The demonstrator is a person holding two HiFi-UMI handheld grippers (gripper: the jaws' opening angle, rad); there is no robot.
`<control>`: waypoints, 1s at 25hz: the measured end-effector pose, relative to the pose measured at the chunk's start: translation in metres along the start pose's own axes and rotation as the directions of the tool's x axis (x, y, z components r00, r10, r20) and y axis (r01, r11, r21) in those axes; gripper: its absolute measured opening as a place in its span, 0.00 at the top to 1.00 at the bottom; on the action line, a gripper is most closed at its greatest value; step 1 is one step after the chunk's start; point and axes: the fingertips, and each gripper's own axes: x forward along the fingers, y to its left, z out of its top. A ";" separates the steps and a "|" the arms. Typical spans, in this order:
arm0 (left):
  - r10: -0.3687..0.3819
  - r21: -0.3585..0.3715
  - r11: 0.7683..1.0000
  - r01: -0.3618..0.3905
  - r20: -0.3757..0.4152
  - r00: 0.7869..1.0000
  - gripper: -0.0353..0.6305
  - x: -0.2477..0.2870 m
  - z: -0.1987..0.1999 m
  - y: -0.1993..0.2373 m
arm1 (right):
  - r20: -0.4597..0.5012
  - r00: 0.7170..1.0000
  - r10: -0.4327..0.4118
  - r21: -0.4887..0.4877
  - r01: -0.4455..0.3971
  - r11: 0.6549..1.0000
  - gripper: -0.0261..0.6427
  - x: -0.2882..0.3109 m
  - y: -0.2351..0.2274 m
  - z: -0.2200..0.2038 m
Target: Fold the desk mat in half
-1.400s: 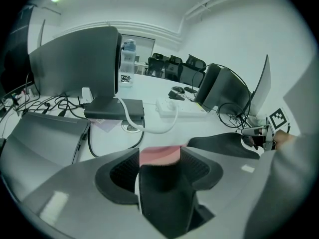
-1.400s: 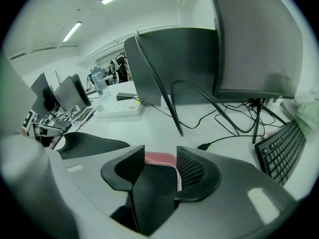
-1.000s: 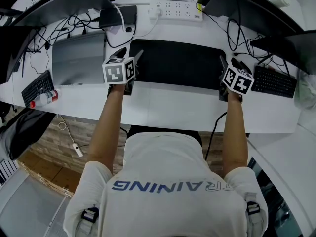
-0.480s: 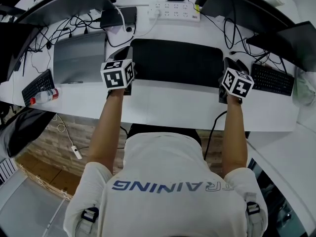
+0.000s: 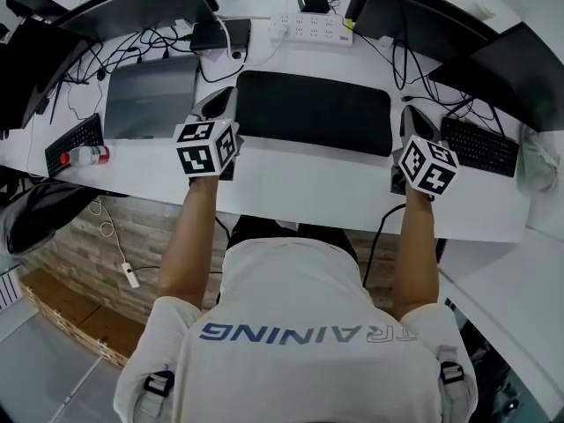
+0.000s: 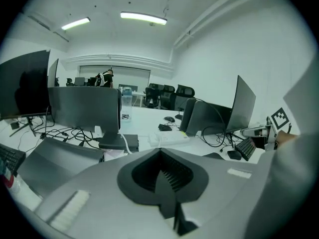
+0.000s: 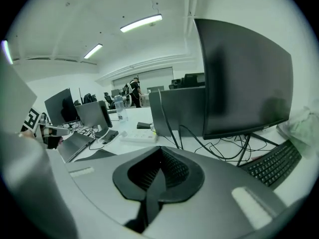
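Both forearms (image 5: 194, 236) reach forward over the near edge of the white desk (image 5: 300, 188). The left hand-held gripper (image 6: 160, 153) has its jaws pressed together, with a thin dark strip pinched in the seam between the pads. This appears to be the near left corner of the black desk mat (image 5: 313, 113). The right hand-held gripper (image 7: 160, 152) is clamped the same way on what looks like the near right corner. The desk mat stretches between the two hand-held grippers and lies spread on the desk beyond them. Left of the left hand-held gripper sit a closed grey laptop (image 5: 150, 104), a small keyboard (image 5: 75, 139) and a bottle (image 5: 84, 156). Just right of the right hand-held gripper lies a black keyboard (image 5: 480, 146). Past the desk mat's far edge is a white power strip (image 5: 313, 32), with dark monitors (image 5: 423, 16) on either side.
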 end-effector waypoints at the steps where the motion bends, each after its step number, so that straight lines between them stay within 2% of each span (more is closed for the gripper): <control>1: 0.005 0.003 1.000 -0.005 0.017 1.000 0.94 -0.008 0.004 -0.004 | 0.021 1.000 0.006 -0.005 -0.006 1.000 0.94 -0.008 0.001 0.004; 7: 0.025 0.005 1.000 -0.025 0.121 0.992 0.94 -0.060 0.023 -0.026 | 0.117 0.991 0.070 -0.070 -0.062 0.996 0.94 -0.053 0.018 0.026; 13: 0.015 0.018 1.000 -0.020 0.208 0.978 0.94 -0.109 0.037 -0.049 | 0.221 0.968 0.122 -0.094 -0.103 0.990 0.94 -0.103 0.039 0.051; 17: 0.003 0.022 1.000 -0.009 0.268 0.963 0.94 -0.139 0.050 -0.055 | 0.279 0.951 0.133 -0.111 -0.106 0.988 0.94 -0.138 0.052 0.064; 22: -0.055 0.071 0.997 0.032 0.344 0.937 0.94 -0.171 0.070 -0.061 | 0.331 0.938 0.107 -0.093 -0.081 0.992 0.94 -0.166 0.064 0.074; 25: -0.083 0.090 0.994 0.053 0.363 0.928 0.94 -0.184 0.074 -0.061 | 0.352 0.930 0.102 -0.090 -0.075 0.993 0.94 -0.179 0.076 0.076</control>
